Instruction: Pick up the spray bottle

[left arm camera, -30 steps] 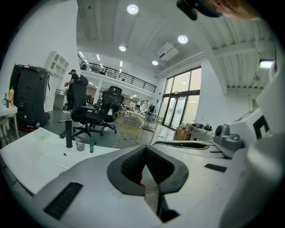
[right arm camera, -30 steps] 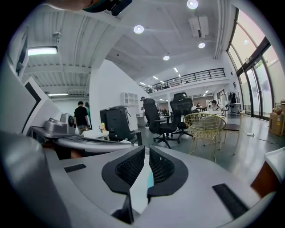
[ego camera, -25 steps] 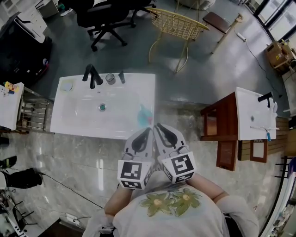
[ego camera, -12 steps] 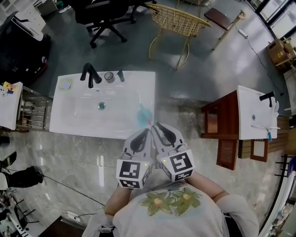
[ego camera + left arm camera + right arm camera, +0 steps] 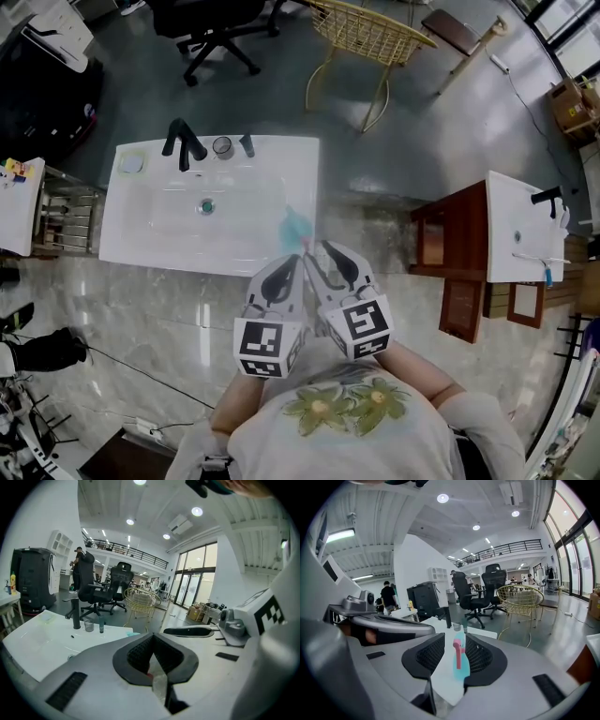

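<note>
Right gripper (image 5: pixel 454 639) jaws just opened, empty, teal pink-trigger spray bottle (image 5: pixel 460 662) just ahead. Left gripper (image 5: pixel 152 638) jaws together. Risk: an off-centre squeeze tips the bottle off the white basin's (image 5: pixel 150 255) near right corner.

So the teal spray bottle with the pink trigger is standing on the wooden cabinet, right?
No, not the wooden cabinet: the spray bottle stands on the white sink counter, near its right edge, as the head view shows. It shows between the right gripper's jaws, which have just been opening and do not press on it.
</note>
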